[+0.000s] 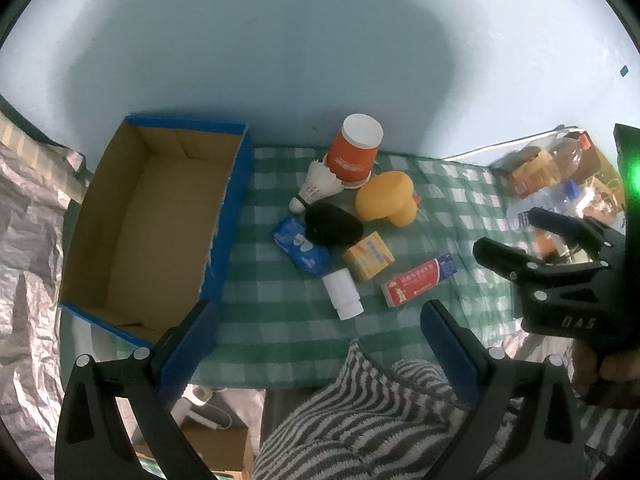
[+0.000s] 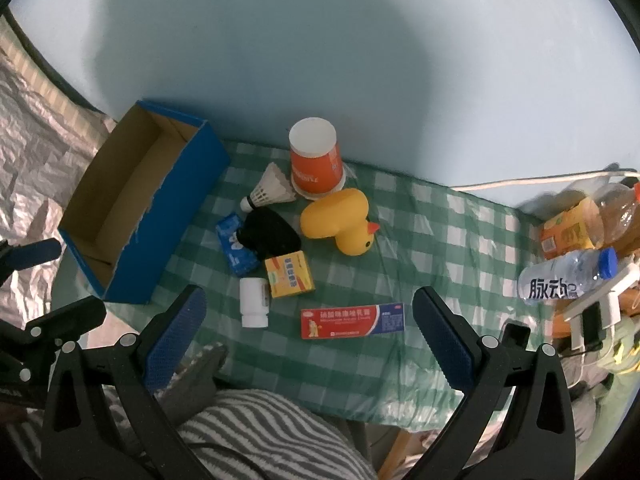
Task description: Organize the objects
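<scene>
Hovering both tongs released over the near edge of the green checked tablecloth (image 2: 420,240), I judge nothing is packed yet: the blue cardboard box (image 1: 228,216) at the left edge sits empty. Next my right gripper (image 2: 308,340) should clamp the red-and-blue carton (image 2: 352,321); my left gripper (image 1: 320,344) waits.

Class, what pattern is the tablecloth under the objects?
Green and white check on the tablecloth, clearest in the right wrist view.
</scene>
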The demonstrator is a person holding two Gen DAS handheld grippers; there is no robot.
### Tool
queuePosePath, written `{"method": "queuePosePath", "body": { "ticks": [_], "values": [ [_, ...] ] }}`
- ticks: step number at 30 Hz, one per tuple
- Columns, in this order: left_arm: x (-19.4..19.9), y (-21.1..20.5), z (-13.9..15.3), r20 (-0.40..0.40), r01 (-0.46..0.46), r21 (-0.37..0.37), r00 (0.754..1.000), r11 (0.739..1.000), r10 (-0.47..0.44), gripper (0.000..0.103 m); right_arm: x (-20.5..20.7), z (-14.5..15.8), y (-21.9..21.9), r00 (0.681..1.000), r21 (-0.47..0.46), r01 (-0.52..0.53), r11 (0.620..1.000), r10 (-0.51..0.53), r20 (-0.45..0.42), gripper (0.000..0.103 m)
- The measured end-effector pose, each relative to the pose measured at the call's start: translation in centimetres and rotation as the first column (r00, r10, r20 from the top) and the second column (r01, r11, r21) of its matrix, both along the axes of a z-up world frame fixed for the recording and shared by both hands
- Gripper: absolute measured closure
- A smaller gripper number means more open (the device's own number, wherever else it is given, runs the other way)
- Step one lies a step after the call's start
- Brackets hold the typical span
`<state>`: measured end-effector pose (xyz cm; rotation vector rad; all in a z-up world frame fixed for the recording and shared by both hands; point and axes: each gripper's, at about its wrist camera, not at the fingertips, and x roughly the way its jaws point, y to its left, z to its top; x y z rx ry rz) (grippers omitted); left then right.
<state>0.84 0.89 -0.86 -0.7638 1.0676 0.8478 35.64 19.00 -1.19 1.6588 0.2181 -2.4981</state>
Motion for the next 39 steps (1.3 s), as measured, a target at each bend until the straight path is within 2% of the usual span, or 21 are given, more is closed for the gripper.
{"method": "queuePosePath", "body": {
  "ticks": [7, 12, 15, 20, 21, 22, 23, 25, 26, 33, 39],
  "values": [
    [0.4, 0.8, -0.6, -0.017, 0.053, -0.003, 0.998, 0.999, -0.053, 0.001, -0.5, -0.1, 1.2, 1.000, 0.044, 0.023, 0.999, -0.023, -0.017, 0.001],
    [0.7, 1.8, -1.7, -0.007, 0.095, -0.042, 0.995, 0.995, -0.095, 0.001, -0.7, -0.8, 2.8, 1.000, 0.089, 0.004, 0.996, -0.002, -0.013, 0.001],
    [1.1, 2.0, -2.3, -0.016, 0.152, -0.049, 0.988, 0.987, -0.153, 0.001, -0.7, -1.4, 3.8, 1.000, 0.082, -0.002, 0.997, 0.003, -0.001, 0.001],
    [2.2, 2.4, -4.2, -0.024, 0.175, -0.084, 0.984, 0.981, -0.177, 0.001, -0.9, -2.7, 4.8, 0.999, 0.073, -0.041, 0.996, 0.038, 0.035, 0.001],
    [2.4, 2.4, -4.8, -0.030, 0.176, -0.094, 0.983, 0.980, -0.179, 0.001, -0.9, -3.1, 4.8, 0.998, 0.076, -0.059, 0.995, 0.057, 0.037, 0.001],
    [2.6, 2.5, -5.3, -0.028, 0.180, -0.099, 0.983, 0.979, -0.184, 0.001, -0.9, -3.6, 4.8, 0.999, 0.074, 0.030, 0.997, -0.032, 0.035, 0.001],
    [2.8, 2.5, -5.9, -0.034, 0.181, -0.107, 0.982, 0.978, -0.186, 0.001, -0.8, -4.2, 4.8, 0.998, 0.078, 0.037, 0.996, -0.040, 0.040, 0.001],
    [3.0, 2.3, -6.9, -0.048, 0.180, -0.121, 0.981, 0.976, -0.187, 0.001, -0.9, -5.4, 4.6, 0.999, 0.093, -0.007, 0.996, 0.002, 0.053, 0.001],
    [3.2, 2.3, -7.5, -0.047, 0.181, -0.130, 0.981, 0.975, -0.188, 0.001, -0.9, -6.0, 4.6, 0.997, 0.092, 0.053, 0.994, -0.059, 0.056, 0.001],
    [4.1, 2.1, -11.7, -0.072, 0.146, -0.185, 0.984, 0.972, -0.162, 0.001, -1.5, -10.4, 4.4, 0.993, 0.073, -0.001, 0.997, -0.008, 0.118, 0.001],
    [4.7, 1.7, -15.1, -0.094, 0.118, -0.215, 0.985, 0.970, -0.141, 0.001, -1.8, -14.0, 3.6, 0.984, 0.115, -0.066, 0.991, 0.046, 0.171, 0.001]
  ]
}}
